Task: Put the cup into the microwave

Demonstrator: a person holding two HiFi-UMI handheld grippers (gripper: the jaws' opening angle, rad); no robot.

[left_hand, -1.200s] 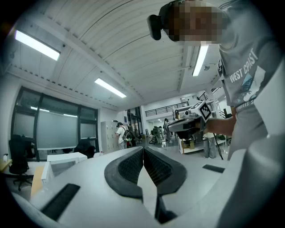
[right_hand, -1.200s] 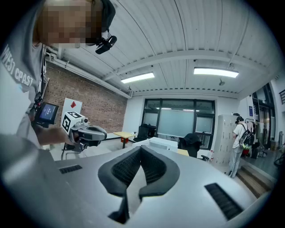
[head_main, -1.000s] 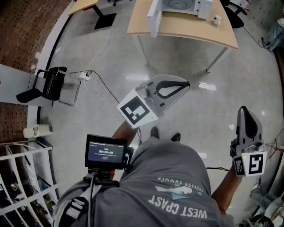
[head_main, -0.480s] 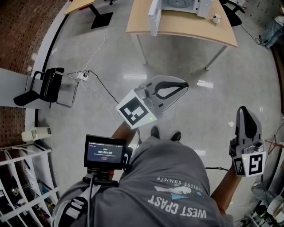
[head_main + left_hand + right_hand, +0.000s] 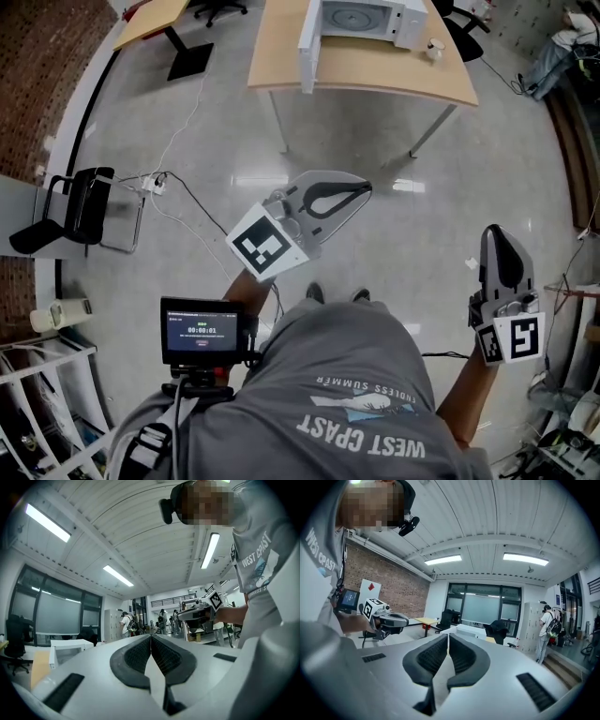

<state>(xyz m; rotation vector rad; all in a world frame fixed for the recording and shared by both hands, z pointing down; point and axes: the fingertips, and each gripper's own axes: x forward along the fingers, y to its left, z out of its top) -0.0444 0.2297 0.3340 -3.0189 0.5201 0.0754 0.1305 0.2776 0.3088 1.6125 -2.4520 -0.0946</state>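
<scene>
A white microwave (image 5: 361, 21) stands on a wooden table (image 5: 375, 82) far ahead, its door (image 5: 308, 45) swung open to the left. A small white cup (image 5: 434, 47) sits on the table to the right of it. My left gripper (image 5: 366, 188) hangs over the floor well short of the table, shut and empty. My right gripper (image 5: 494, 232) is lower right, also shut with nothing in it. In the left gripper view the jaws (image 5: 151, 636) meet, and the right gripper (image 5: 201, 613) shows beyond. The right gripper view has its jaws (image 5: 448, 634) together, with the microwave (image 5: 471, 631) behind.
A black chair (image 5: 80, 206) stands at the left, with cables (image 5: 178, 187) trailing over the grey floor. A small monitor (image 5: 199, 330) hangs at my chest. White shelving (image 5: 37, 412) is at lower left. People stand far off by lockers (image 5: 546, 630).
The table, microwave and cup have slid down the head view and come nearer. Both grippers have travelled forward with me, still shut and empty.
</scene>
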